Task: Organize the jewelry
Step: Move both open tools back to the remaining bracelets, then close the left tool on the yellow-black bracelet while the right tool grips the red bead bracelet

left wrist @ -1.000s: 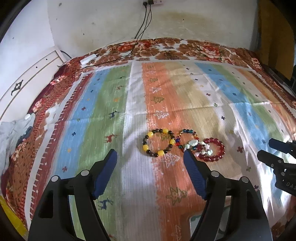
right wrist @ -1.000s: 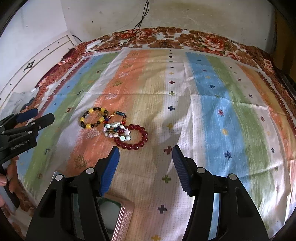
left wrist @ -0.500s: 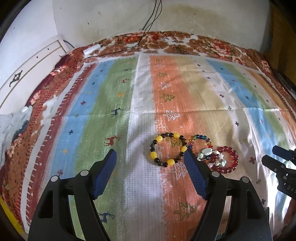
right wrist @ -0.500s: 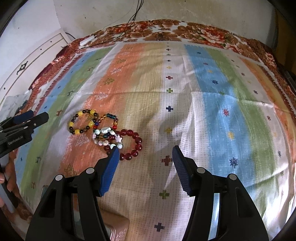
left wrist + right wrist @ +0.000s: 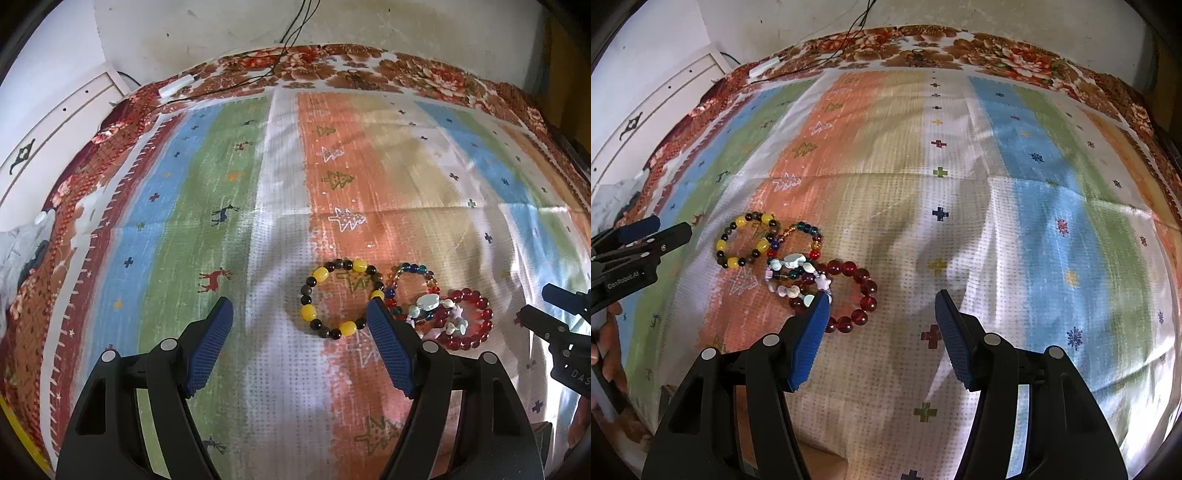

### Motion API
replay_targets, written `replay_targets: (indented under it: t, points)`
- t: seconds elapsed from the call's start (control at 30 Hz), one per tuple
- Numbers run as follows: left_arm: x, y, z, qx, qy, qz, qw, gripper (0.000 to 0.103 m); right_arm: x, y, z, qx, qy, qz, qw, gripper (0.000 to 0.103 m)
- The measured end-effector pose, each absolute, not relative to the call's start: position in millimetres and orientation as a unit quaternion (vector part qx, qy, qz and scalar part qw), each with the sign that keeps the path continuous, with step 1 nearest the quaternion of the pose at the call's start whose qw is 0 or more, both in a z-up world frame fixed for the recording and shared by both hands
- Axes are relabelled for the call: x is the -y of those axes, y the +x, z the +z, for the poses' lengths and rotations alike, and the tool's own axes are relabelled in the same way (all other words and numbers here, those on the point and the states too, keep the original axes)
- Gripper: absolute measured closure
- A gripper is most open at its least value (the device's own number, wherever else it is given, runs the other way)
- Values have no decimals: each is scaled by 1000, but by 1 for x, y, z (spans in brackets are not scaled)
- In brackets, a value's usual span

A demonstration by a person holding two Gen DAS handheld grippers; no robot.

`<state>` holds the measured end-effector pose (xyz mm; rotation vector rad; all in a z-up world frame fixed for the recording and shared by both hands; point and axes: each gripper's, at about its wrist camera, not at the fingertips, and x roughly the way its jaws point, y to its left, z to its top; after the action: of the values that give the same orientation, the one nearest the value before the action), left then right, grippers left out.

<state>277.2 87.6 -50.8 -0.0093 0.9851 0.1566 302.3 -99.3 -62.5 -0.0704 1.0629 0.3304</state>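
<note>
Flat on the striped cloth, your bracelets run in a row: round glossy beads, just ahead of both grippers' fingers. Left gripper and right gripper gape, holding nothing.

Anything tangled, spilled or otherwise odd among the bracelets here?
Yes: the shell bracelet lies heaped across the red bead bracelet and the multicolour bracelet, so three overlap. Only the yellow and dark bracelet lies flat. Nothing looks broken or spilled.
</note>
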Motion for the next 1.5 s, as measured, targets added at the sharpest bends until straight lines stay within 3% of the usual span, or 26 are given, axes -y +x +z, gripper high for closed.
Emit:
replay_targets:
  t: [1.5]
  points:
    - [-97, 321, -111, -544, -20, 59, 837, 29, 78, 338, -113, -558, -84, 152, 812, 44]
